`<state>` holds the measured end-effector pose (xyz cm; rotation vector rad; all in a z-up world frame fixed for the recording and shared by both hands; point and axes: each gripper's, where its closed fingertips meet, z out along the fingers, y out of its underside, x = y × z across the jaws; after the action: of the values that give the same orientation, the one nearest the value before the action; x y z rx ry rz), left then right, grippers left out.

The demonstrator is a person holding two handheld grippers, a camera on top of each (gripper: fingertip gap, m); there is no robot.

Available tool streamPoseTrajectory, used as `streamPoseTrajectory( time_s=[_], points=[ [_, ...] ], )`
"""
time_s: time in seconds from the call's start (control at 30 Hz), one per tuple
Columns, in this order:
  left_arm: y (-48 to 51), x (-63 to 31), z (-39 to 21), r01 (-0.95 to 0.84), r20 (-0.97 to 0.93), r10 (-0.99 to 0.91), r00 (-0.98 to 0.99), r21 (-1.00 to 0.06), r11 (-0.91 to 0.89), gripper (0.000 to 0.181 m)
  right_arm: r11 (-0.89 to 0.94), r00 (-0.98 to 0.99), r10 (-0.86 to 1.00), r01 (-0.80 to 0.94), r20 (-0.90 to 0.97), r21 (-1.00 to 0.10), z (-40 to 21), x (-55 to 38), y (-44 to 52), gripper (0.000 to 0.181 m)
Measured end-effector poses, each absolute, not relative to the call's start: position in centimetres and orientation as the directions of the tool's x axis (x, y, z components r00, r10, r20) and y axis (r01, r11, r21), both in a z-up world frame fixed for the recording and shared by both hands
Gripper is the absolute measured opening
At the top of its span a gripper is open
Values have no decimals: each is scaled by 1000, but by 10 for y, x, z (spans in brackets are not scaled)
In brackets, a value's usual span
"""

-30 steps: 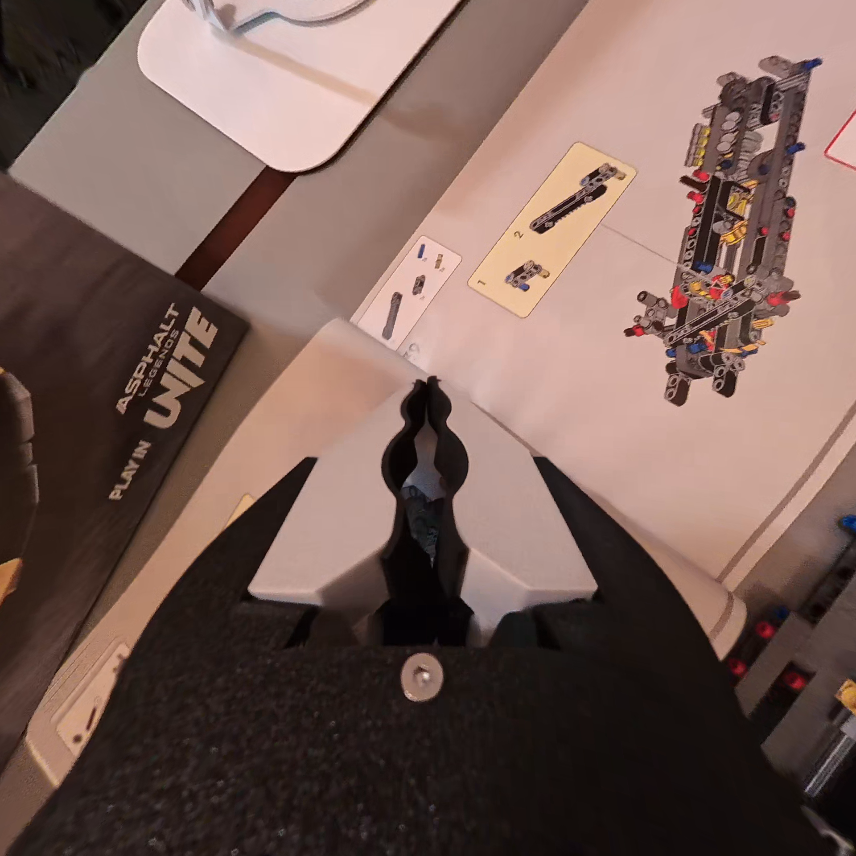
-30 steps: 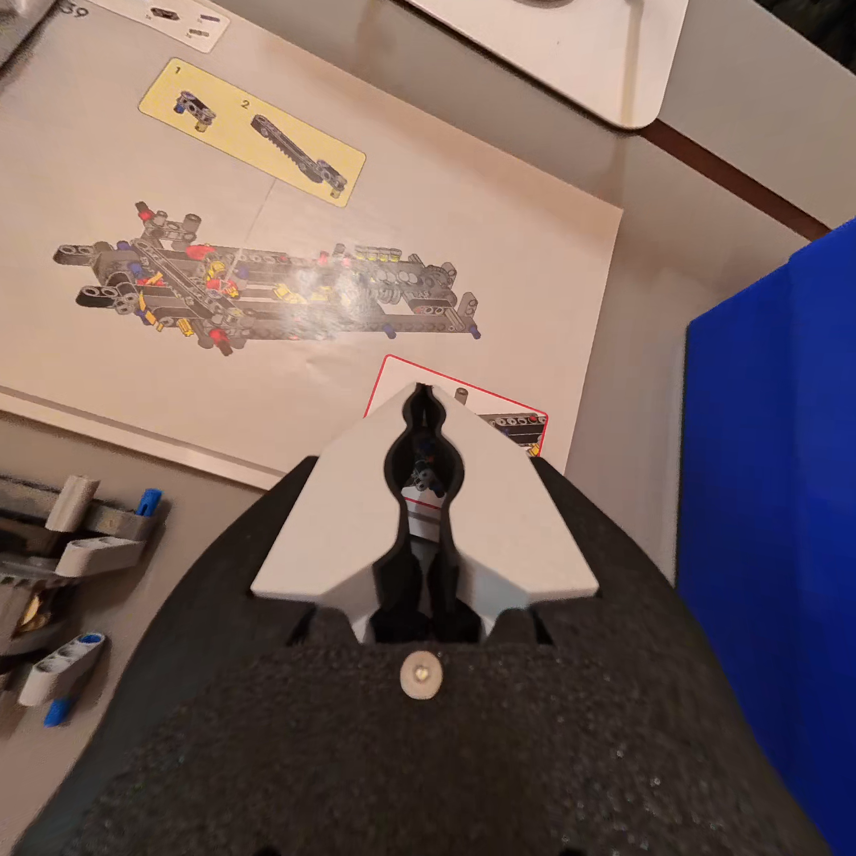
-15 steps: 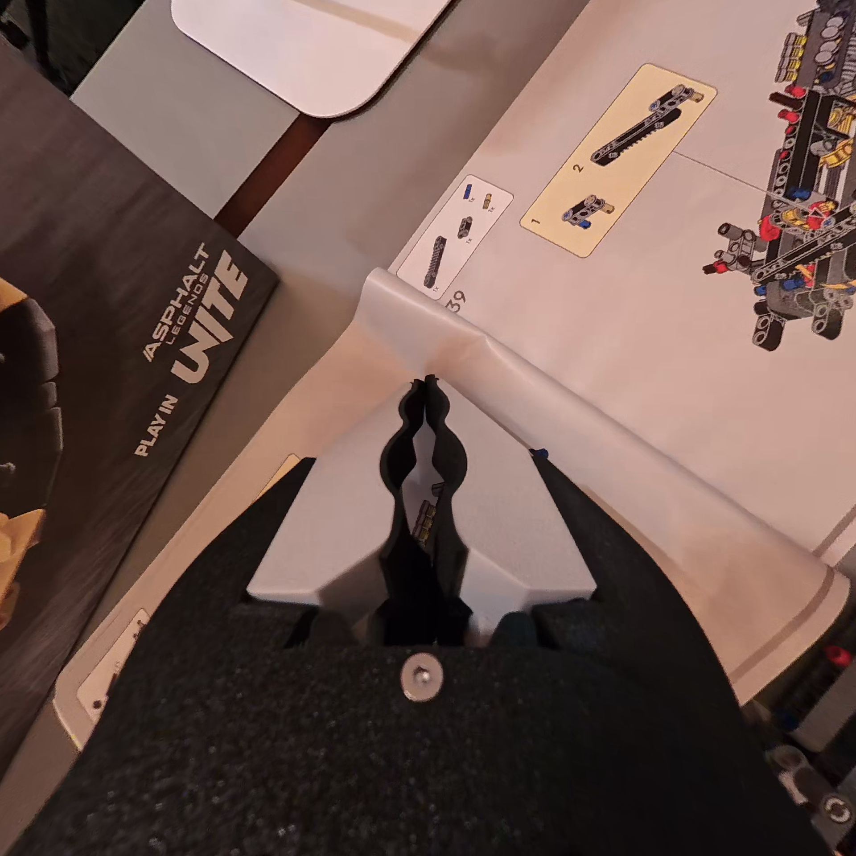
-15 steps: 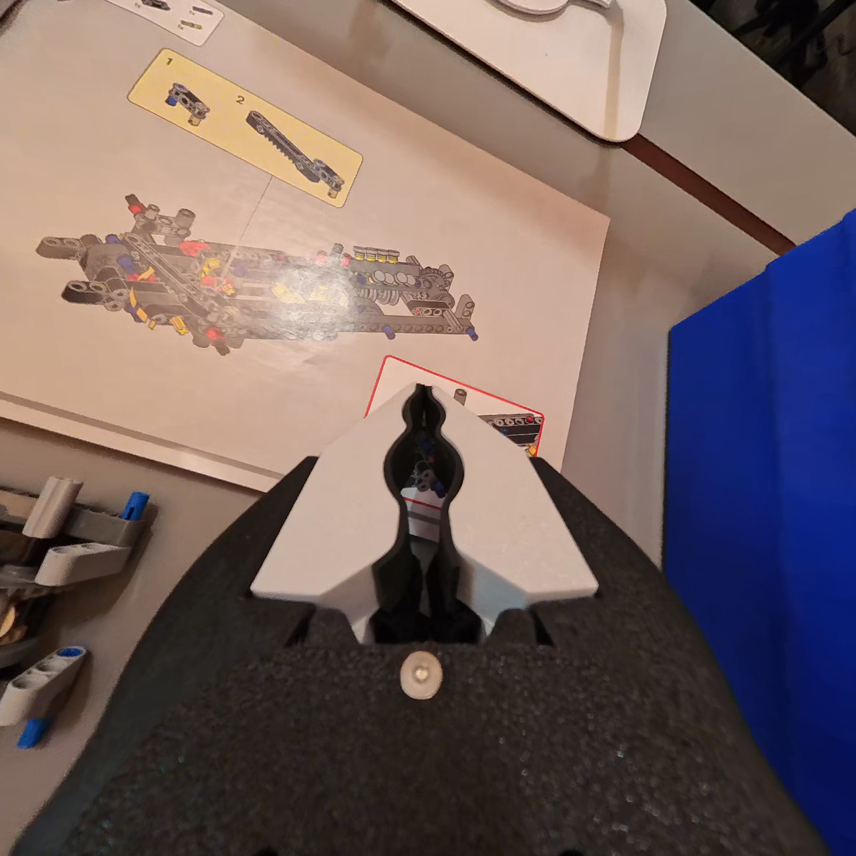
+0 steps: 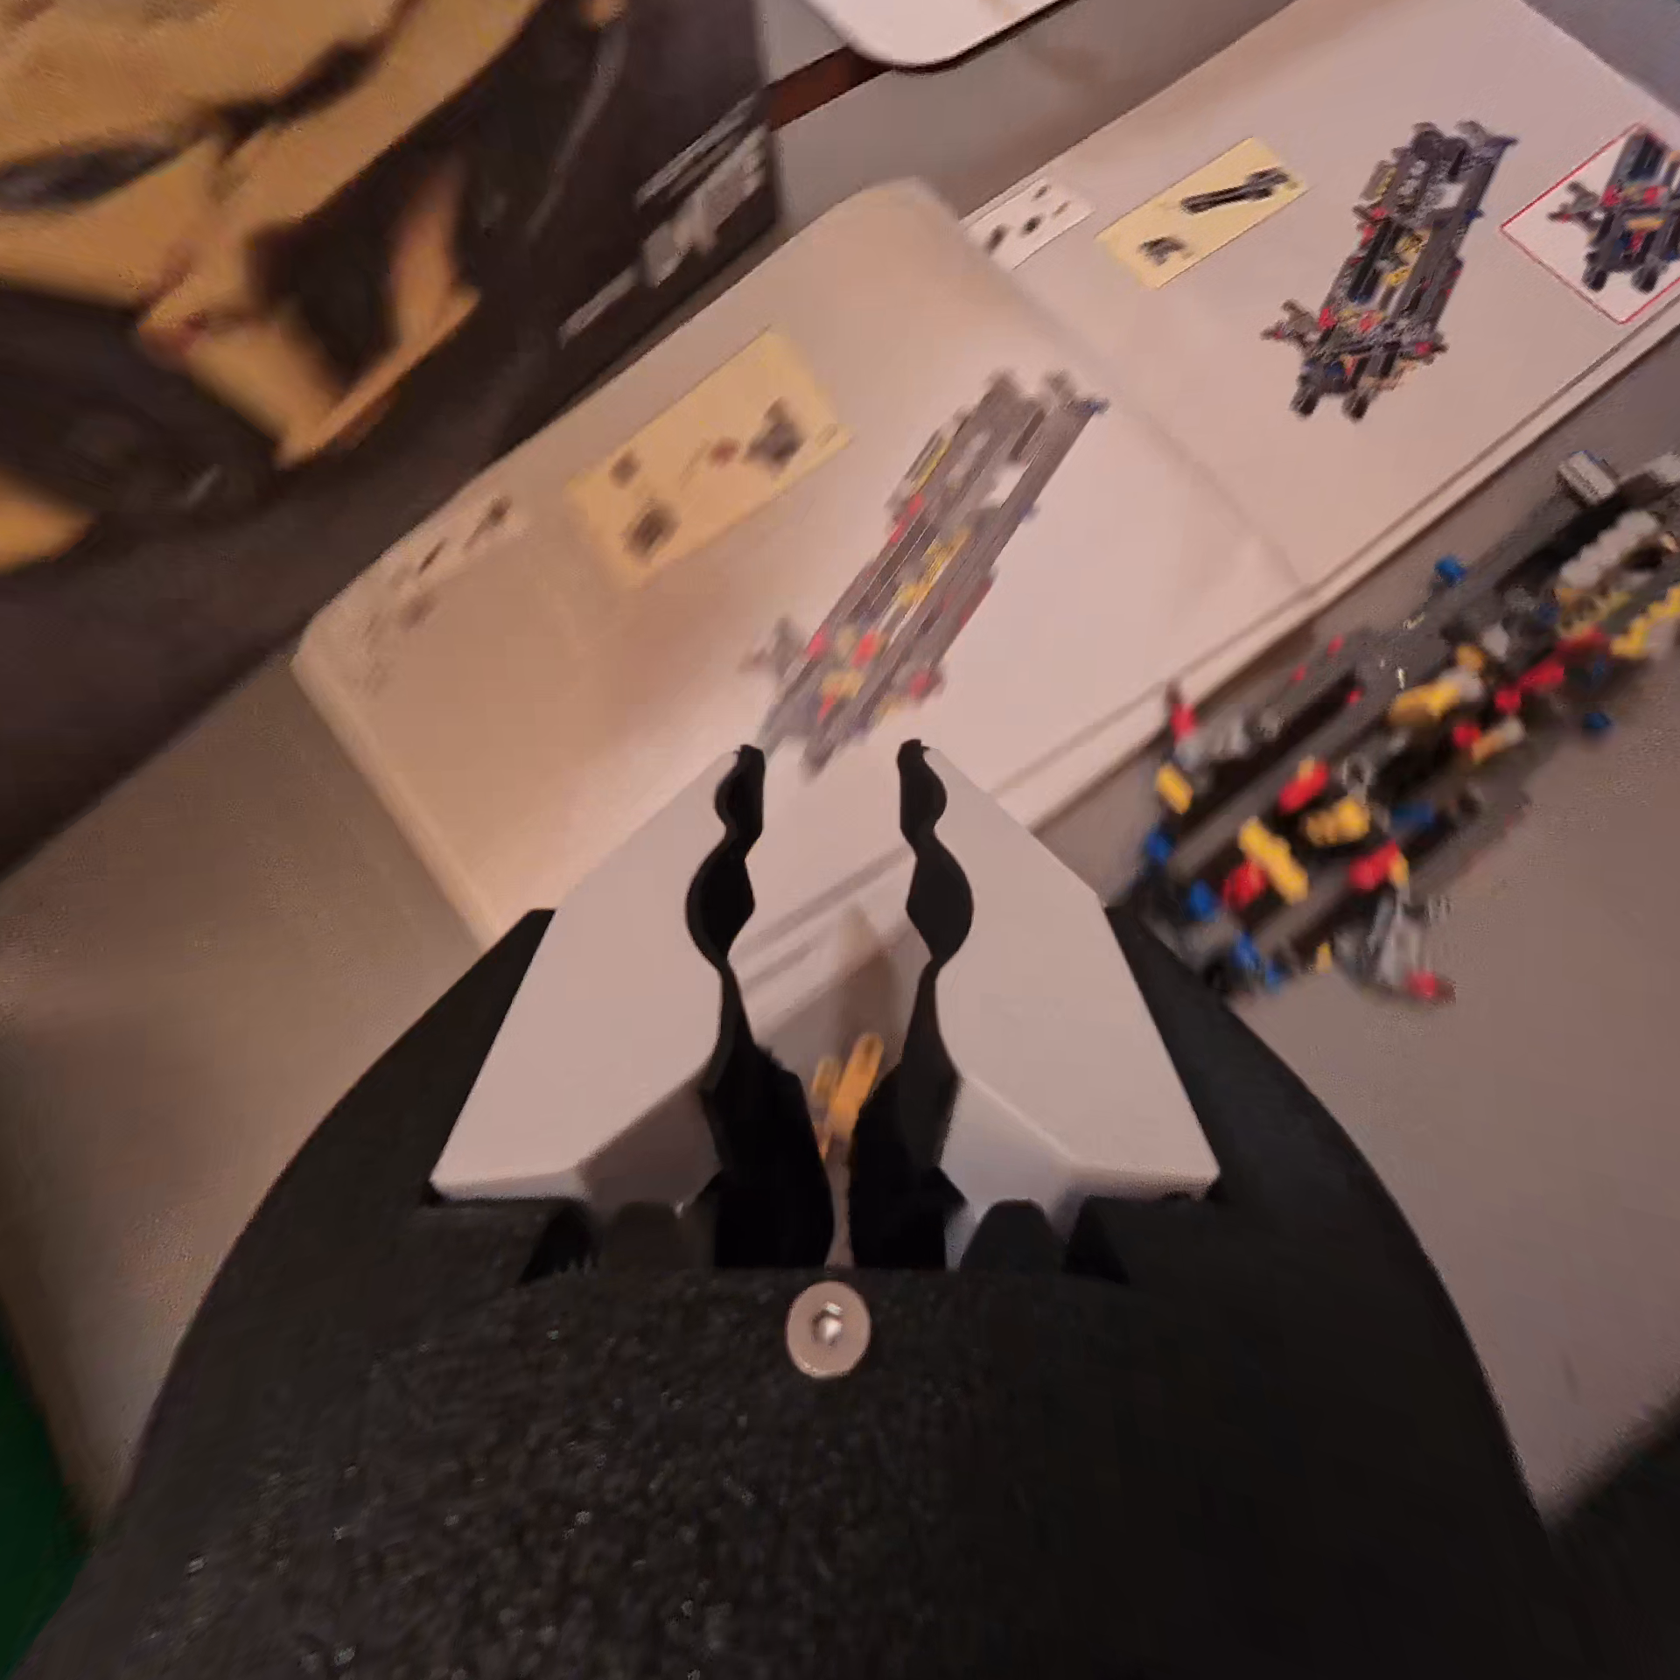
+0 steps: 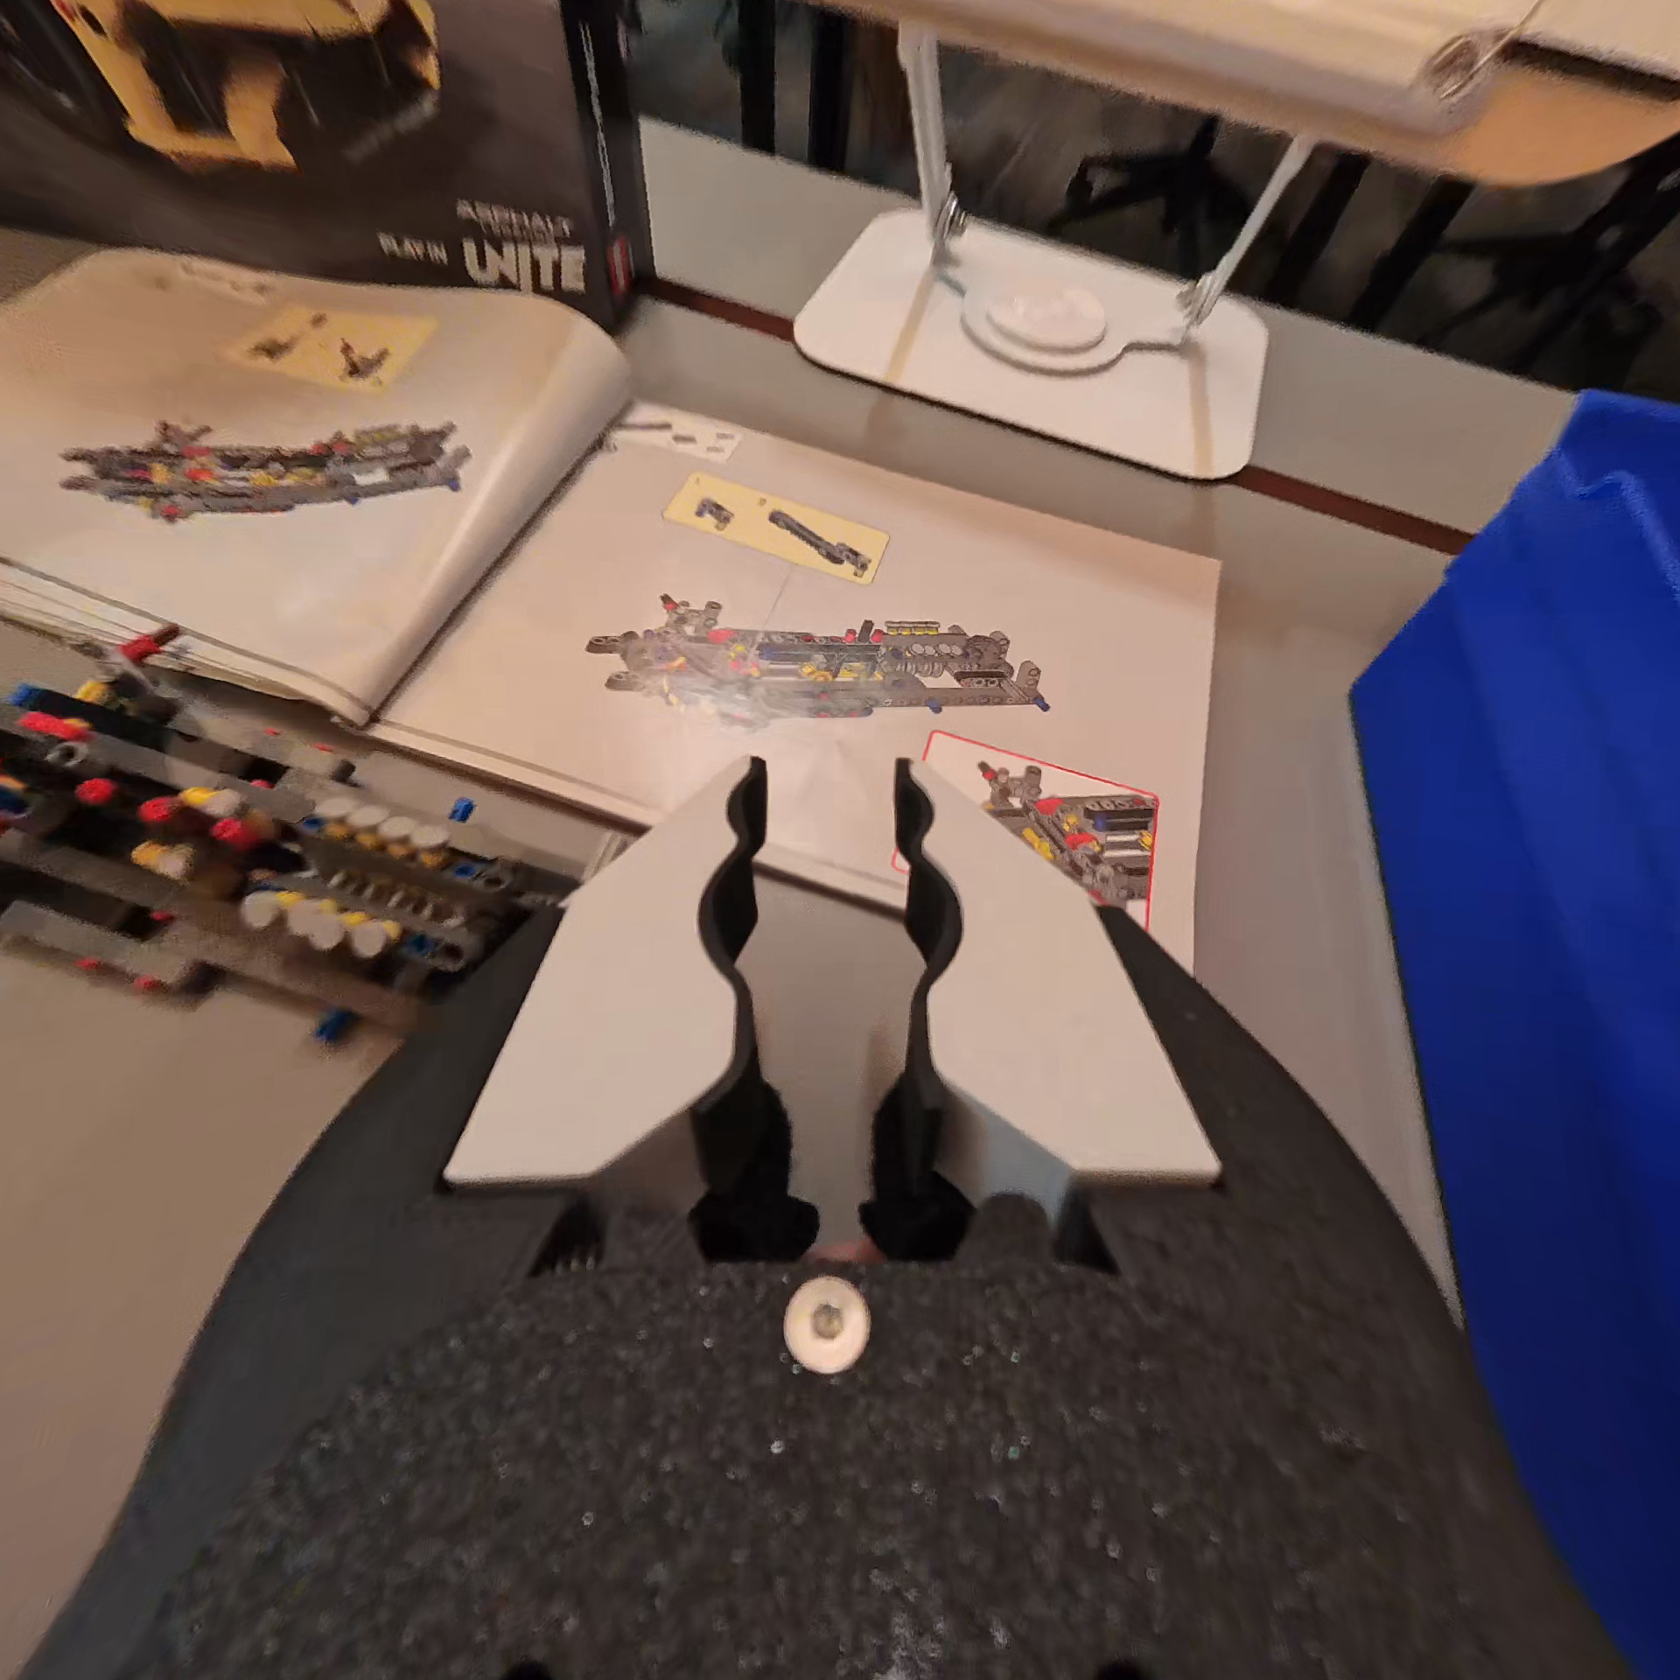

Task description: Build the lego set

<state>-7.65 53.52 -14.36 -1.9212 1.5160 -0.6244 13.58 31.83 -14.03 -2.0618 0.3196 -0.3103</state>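
The open instruction booklet [image 5: 636, 564] lies on the grey table, its left page bulging up; it also shows in the right wrist view [image 6: 909, 582]. The long grey lego chassis [image 5: 1345, 791] with red, yellow and blue pins lies in front of the booklet, at the right in the left wrist view and at the left in the right wrist view [image 6: 273, 873]. My left gripper [image 5: 832, 750] is open and empty above the booklet's left page. My right gripper [image 6: 829, 764] is open and empty above the booklet's near right edge.
The dark lego box [image 6: 318, 136] stands behind the booklet and also shows in the left wrist view [image 5: 318, 227]. A white lamp base [image 6: 1045, 355] sits at the back. A blue bin [image 6: 1545, 909] stands close on the right. The grippers' ends are close to 30 cm from one another.
Both grippers have opened and pulled back and up from the booklet. The left one was shut at the page edge while the page was lifted; the page now lies turned over.
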Motion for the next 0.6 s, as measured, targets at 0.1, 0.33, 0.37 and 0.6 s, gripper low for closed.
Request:
streamPoseTrajectory(
  time_s=[0.1,0.33,0.37,0.6],
  points=[
    [546,-171,-134,-689,36,-948,315,-678,-255,39,-373,940,-339,-107,28,-922,-133,111,301,26],
    [528,-286,-179,-877,-99,-966,240,-449,-172,36,-309,970,-244,-68,10,-949,-133,70,296,22],
    [531,-291,-187,-896,-135,-964,229,-417,-155,36,-296,971,-236,-32,41,-955,-129,67,297,19],
    [542,-288,-201,-902,-137,-963,230,-401,-158,16,-298,982,-172,23,78,-954,-130,53,300,16]
  ],
)
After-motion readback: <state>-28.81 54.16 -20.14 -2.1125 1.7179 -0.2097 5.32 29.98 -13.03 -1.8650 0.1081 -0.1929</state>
